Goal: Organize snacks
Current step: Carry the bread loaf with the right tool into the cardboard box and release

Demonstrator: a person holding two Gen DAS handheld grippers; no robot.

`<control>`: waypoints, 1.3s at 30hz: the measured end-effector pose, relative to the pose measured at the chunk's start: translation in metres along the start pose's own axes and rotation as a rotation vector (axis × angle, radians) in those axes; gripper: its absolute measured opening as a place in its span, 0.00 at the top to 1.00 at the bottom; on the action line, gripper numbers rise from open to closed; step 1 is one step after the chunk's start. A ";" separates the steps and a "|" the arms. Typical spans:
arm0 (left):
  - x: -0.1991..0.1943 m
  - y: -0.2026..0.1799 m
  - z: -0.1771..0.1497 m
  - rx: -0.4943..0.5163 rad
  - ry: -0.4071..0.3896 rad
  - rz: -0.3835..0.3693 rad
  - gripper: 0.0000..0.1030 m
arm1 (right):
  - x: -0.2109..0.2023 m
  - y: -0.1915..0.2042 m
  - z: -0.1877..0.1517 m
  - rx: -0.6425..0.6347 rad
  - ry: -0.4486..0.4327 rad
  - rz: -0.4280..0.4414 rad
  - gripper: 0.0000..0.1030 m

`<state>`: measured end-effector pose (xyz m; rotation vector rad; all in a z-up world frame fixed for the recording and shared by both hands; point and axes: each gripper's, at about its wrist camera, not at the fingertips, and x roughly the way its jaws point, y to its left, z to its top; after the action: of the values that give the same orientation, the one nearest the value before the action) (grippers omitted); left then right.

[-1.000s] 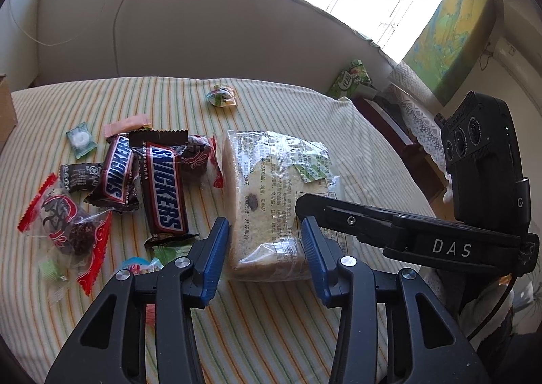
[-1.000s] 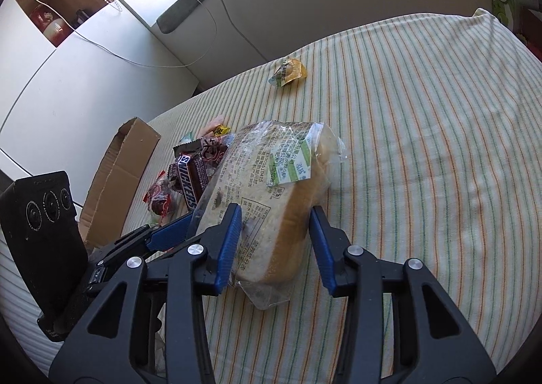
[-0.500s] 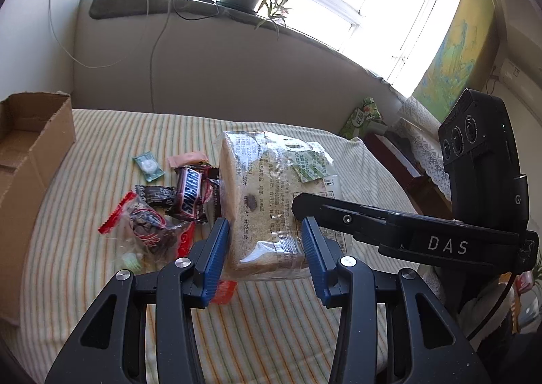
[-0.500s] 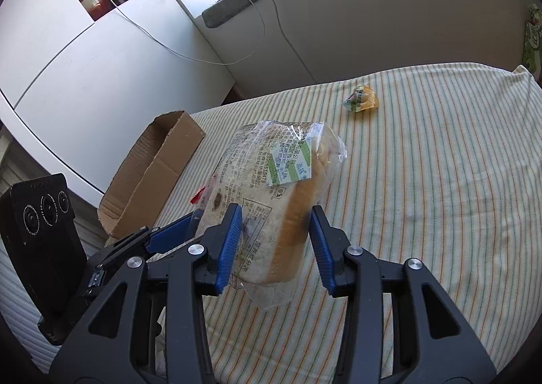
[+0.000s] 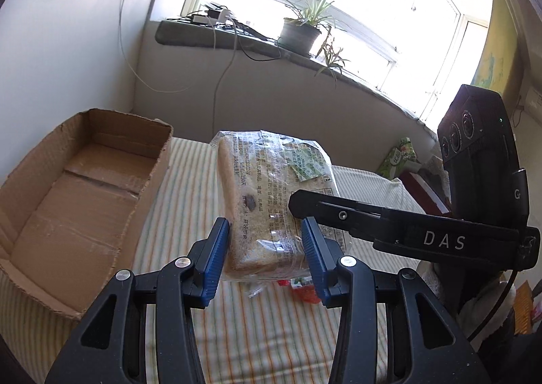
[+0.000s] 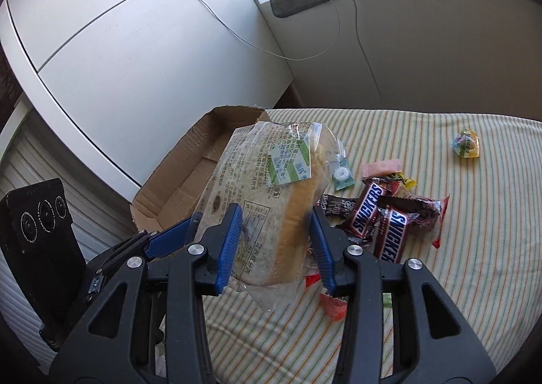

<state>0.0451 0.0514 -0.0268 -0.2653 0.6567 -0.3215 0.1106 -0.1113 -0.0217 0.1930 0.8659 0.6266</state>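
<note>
A bagged loaf of sliced bread hangs in the air above the striped cloth, gripped from two sides. My left gripper is shut on its near end. My right gripper is shut on the same loaf, and its black finger crosses the loaf's right side in the left wrist view. An open, empty cardboard box stands just left of the loaf. The box lies behind the bread in the right wrist view.
Two Snickers bars and several small wrapped sweets lie in a heap right of the loaf. One yellow candy lies apart at the far right. A white cabinet and a wall bound the far side.
Both grippers have lifted the loaf off the cloth and carried it left. The cardboard box has come into full view and the snack heap has slid to the right.
</note>
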 end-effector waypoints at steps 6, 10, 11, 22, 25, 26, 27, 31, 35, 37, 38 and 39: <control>-0.019 0.033 0.004 -0.043 -0.040 0.070 0.59 | 0.029 0.035 0.012 -0.048 0.024 0.056 0.58; -0.031 0.057 0.005 -0.076 -0.060 0.113 0.60 | 0.049 0.058 0.017 -0.082 0.044 0.090 0.58; -0.034 0.062 0.005 -0.084 -0.064 0.125 0.60 | 0.055 0.064 0.018 -0.089 0.052 0.101 0.58; -0.056 0.112 0.003 -0.155 -0.085 0.234 0.60 | 0.108 0.115 0.021 -0.147 0.128 0.183 0.58; -0.056 0.119 0.003 -0.168 -0.086 0.249 0.60 | 0.119 0.123 0.020 -0.156 0.143 0.194 0.58; -0.055 0.122 0.002 -0.173 -0.085 0.253 0.60 | 0.122 0.125 0.019 -0.158 0.148 0.196 0.58; -0.056 0.123 0.000 -0.179 -0.084 0.254 0.60 | 0.125 0.126 0.019 -0.160 0.154 0.198 0.58; -0.054 0.128 -0.003 -0.187 -0.078 0.263 0.60 | 0.136 0.129 0.017 -0.165 0.172 0.195 0.58; -0.052 0.127 -0.002 -0.185 -0.077 0.265 0.60 | 0.145 0.127 0.019 -0.168 0.180 0.192 0.58; -0.051 0.126 -0.002 -0.179 -0.076 0.272 0.60 | 0.146 0.129 0.019 -0.176 0.178 0.185 0.58; -0.050 0.125 -0.001 -0.176 -0.074 0.276 0.60 | 0.146 0.130 0.020 -0.184 0.175 0.177 0.58; -0.049 0.126 -0.002 -0.176 -0.072 0.277 0.60 | 0.146 0.131 0.021 -0.191 0.175 0.168 0.58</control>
<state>0.0330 0.1848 -0.0438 -0.3479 0.6425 0.0116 0.1398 0.0821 -0.0507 0.0384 0.9580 0.8888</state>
